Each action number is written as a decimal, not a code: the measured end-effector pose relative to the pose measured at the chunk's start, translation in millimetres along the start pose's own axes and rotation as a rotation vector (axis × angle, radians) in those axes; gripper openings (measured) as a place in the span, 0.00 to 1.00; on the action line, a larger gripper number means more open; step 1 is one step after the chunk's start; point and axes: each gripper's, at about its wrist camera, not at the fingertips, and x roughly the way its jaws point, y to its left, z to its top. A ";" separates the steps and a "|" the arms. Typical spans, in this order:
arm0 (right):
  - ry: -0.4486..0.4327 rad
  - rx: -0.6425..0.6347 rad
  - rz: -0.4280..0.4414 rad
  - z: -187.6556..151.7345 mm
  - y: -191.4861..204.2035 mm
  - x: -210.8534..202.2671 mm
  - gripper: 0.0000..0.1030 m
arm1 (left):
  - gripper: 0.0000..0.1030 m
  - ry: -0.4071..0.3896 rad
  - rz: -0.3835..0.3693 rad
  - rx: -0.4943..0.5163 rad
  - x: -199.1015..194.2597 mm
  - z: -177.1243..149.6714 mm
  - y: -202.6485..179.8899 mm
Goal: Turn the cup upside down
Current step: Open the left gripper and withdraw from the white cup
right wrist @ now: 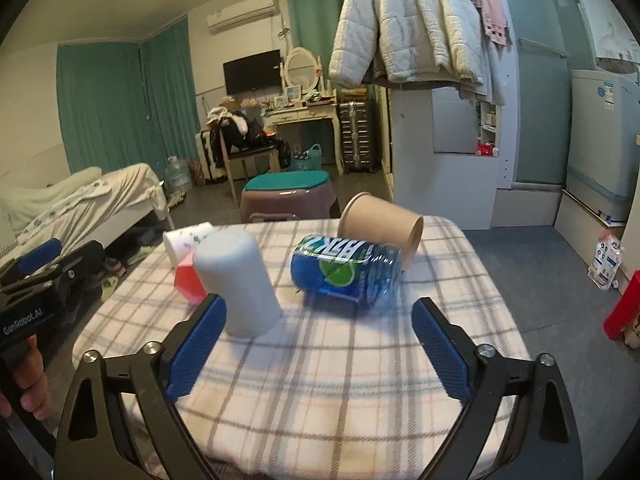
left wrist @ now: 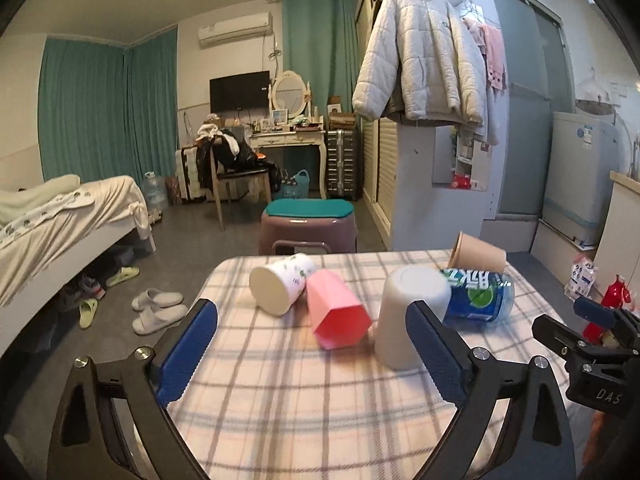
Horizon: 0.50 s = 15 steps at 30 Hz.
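A plain white cup [left wrist: 408,316] stands upside down on the plaid table [left wrist: 300,400]; it also shows in the right wrist view [right wrist: 240,284]. A pink hexagonal cup [left wrist: 338,312] lies on its side, as do a white leaf-print cup [left wrist: 280,286] and a brown paper cup [left wrist: 478,256] [right wrist: 380,226]. My left gripper [left wrist: 312,344] is open and empty, near the table's front, its right finger just in front of the white cup. My right gripper [right wrist: 320,344] is open and empty, its left finger close beside the white cup.
A blue plastic bottle [right wrist: 348,268] lies on its side between the white cup and the brown cup. A purple stool with a teal cushion [left wrist: 308,224] stands behind the table. A bed [left wrist: 60,224] is at the left, a red object [right wrist: 622,312] at the right.
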 end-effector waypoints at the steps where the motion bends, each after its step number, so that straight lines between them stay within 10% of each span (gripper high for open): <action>1: 0.000 -0.006 0.002 0.3 1.8 -0.2 0.93 | 0.99 0.004 0.003 0.000 -1.5 -3.0 1.8; 15: -0.031 -0.061 -0.022 8.4 18.5 -8.7 1.00 | 1.00 0.026 -0.003 -0.036 -4.1 -9.5 14.0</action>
